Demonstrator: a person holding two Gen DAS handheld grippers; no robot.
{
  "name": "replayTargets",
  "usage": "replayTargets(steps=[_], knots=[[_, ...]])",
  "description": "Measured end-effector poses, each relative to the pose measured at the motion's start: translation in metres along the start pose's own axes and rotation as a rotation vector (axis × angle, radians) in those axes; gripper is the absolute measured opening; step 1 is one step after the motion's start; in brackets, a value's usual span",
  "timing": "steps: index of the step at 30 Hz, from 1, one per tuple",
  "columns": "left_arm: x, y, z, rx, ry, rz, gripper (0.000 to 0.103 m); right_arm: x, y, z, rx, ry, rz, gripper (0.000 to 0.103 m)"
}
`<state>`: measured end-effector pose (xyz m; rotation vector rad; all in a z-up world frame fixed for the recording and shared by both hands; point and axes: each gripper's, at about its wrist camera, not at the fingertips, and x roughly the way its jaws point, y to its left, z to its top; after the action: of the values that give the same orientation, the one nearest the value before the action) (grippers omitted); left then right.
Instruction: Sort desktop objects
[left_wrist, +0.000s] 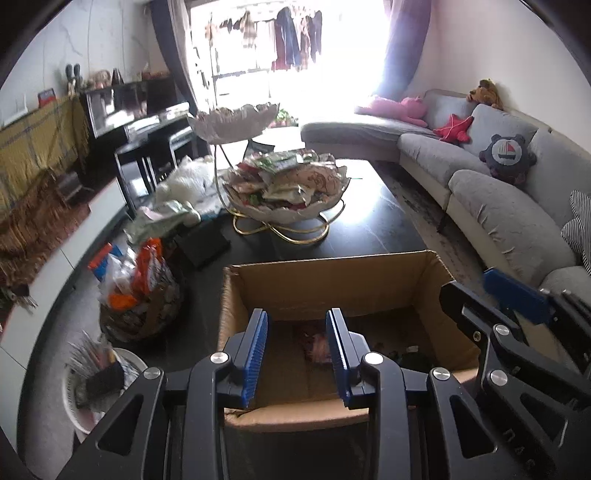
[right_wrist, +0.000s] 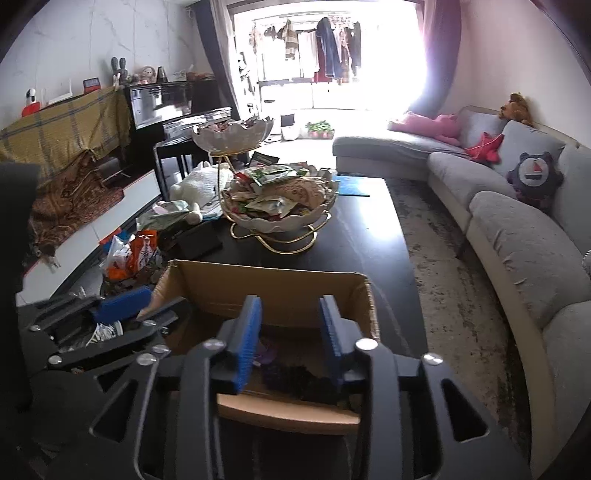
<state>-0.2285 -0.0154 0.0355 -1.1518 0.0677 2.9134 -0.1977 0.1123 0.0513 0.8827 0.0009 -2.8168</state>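
Left wrist view shows the left gripper (left_wrist: 297, 354) hanging over the near edge of the cardboard box (left_wrist: 332, 284), jaws parted and empty; the right gripper (right_wrist: 290, 343) hangs likewise, presumably so that things can be dropped in. The box sits on the dark table (right_wrist: 369, 229). Dark items (right_wrist: 295, 380) lie inside, too shadowed to identify. Far behind, a tiered dish (left_wrist: 288, 184) holds packets.

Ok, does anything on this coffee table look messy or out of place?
Yes. The lower bowl of the tiered stand is heaped with packets, and a white plush toy lies on its side beside crumpled items on the table's left side.
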Motion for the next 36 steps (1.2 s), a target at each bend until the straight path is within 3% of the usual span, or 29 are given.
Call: replayTargets(steps=[2,4,10,18,25,36], knots=[[-0.007,0.002,-0.001,-0.009,-0.002,0.000,0.037,-0.008,-0.001,-0.001,0.003,-0.015,-0.012,0.048],[-0.015,0.006,-0.005,-0.040,-0.004,-0.002,0.047,-0.016,-0.002,-0.003,0.006,-0.030,-0.024,0.052],[-0.042,0.012,-0.015,-0.079,-0.050,-0.007,0.056,-0.039,-0.004,-0.006,0.014,-0.076,-0.059,0.068],[-0.070,0.011,-0.026,-0.053,-0.111,0.054,0.058,-0.064,-0.002,-0.016,0.014,-0.112,-0.076,0.073],[-0.090,0.012,-0.035,-0.038,-0.172,0.112,0.074,-0.084,0.000,-0.024,0.017,-0.137,-0.085,0.085],[-0.108,0.013,-0.053,-0.039,-0.179,0.113,0.074,-0.106,0.001,-0.036,0.006,-0.153,-0.121,0.094]])
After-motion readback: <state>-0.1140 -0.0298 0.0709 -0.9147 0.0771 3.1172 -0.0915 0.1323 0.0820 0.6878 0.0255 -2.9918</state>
